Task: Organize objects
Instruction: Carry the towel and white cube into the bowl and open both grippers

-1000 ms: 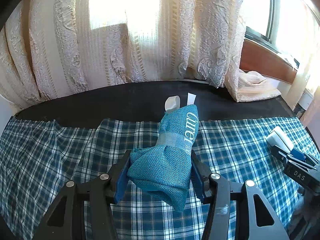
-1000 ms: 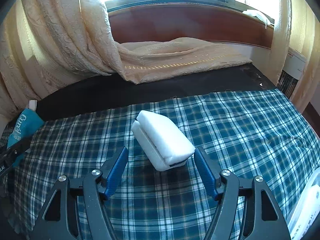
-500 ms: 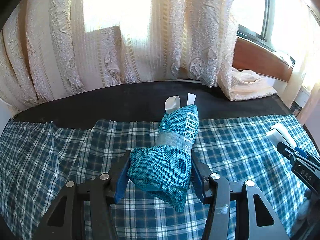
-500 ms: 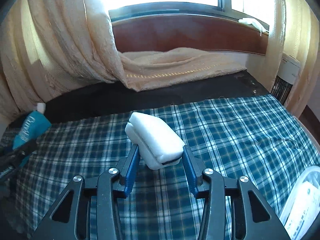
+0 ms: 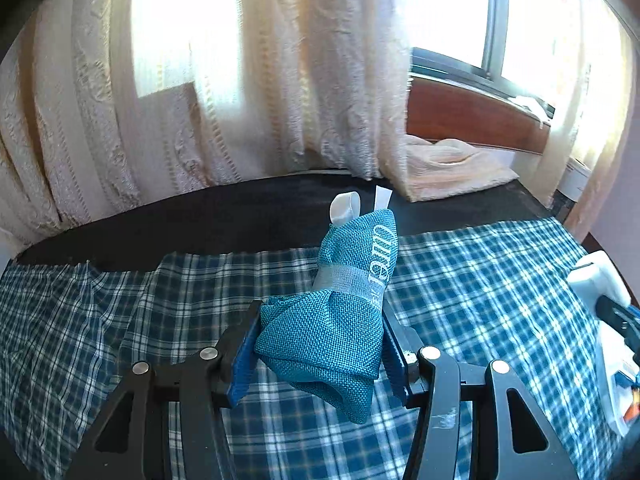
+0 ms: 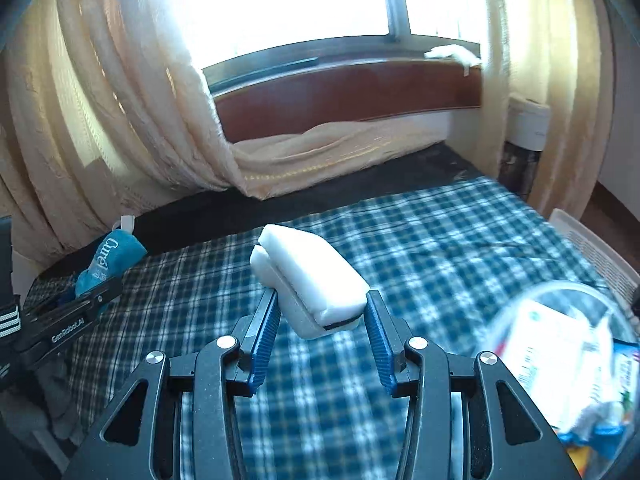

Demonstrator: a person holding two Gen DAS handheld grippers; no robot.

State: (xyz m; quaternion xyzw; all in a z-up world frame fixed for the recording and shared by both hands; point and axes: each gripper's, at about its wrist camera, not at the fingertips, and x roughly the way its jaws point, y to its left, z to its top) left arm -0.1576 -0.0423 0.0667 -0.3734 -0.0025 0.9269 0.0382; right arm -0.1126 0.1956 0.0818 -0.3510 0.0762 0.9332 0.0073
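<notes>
Above the plaid cloth (image 6: 440,240), my right gripper (image 6: 320,320) has just clamped the white case (image 6: 310,276), while my left gripper (image 5: 320,344) pinches the teal pouch (image 5: 340,320).

Two wrist views over checked cloth (image 5: 480,280)

Blown-out window (image 6: 280,4) glare, backlit curtains (image 5: 248,80), fisheye bending, motion blur lower right

Two tools: left (image 5: 320,344), right (image 6: 320,320). One teal pouch (image 5: 340,320). One white case (image 6: 308,276). One clear tub (image 6: 568,360). One plaid cloth (image 6: 420,232).
</notes>
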